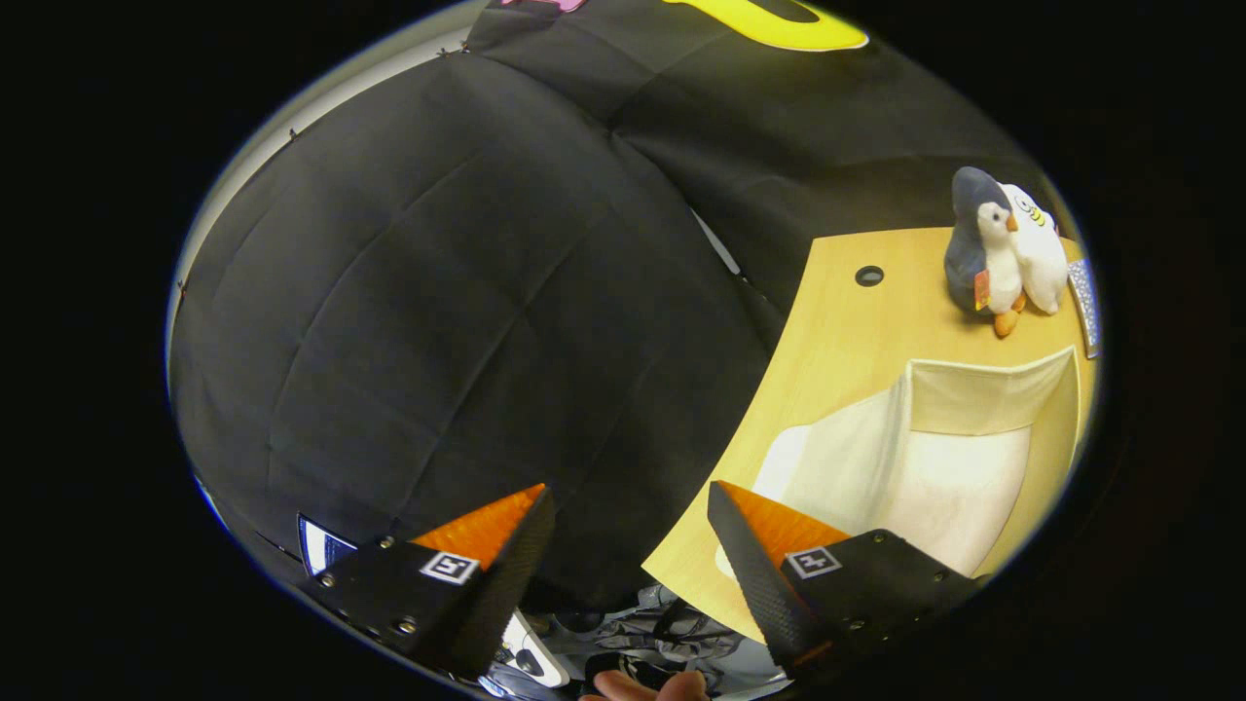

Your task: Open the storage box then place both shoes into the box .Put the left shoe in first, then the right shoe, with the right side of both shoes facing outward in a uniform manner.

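Gaping hand-held gripper [631,531]; storage box [934,467] partly cut off.

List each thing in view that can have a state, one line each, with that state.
Gripper: fingers open, nothing between them, held off the table's edge.
Cream fabric storage box: open, interior looks empty, resting on the table.
Grey-and-white plush penguin: upright, beyond the box.
White plush toy: upright, leaning against the penguin.
Light wooden table: bearing box and toys.
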### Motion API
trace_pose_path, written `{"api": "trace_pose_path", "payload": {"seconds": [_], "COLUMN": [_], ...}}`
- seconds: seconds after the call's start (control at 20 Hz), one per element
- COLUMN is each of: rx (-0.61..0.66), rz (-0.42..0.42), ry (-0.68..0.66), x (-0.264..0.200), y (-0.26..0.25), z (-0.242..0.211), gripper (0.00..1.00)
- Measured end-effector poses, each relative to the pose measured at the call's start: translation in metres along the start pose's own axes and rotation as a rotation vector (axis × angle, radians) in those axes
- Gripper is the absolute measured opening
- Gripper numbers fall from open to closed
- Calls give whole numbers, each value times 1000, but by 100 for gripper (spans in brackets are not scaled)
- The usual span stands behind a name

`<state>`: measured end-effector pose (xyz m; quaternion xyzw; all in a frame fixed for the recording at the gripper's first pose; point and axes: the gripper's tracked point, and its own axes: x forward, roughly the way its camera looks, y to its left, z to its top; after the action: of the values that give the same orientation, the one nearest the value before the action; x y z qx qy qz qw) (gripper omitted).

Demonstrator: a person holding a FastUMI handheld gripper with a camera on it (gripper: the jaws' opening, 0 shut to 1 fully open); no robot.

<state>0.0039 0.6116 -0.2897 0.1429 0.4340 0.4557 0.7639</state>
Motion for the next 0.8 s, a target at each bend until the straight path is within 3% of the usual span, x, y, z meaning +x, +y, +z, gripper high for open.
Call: {"api": "trace_pose_path", "payload": {"seconds": [0.45, 0.8], "rx": [5, -34], "rz": [-89, -240], "ry": [-92, -147], "x": [-101, -178], "y": [-66, -145], "z": [19, 12], "gripper": [97, 97]}}
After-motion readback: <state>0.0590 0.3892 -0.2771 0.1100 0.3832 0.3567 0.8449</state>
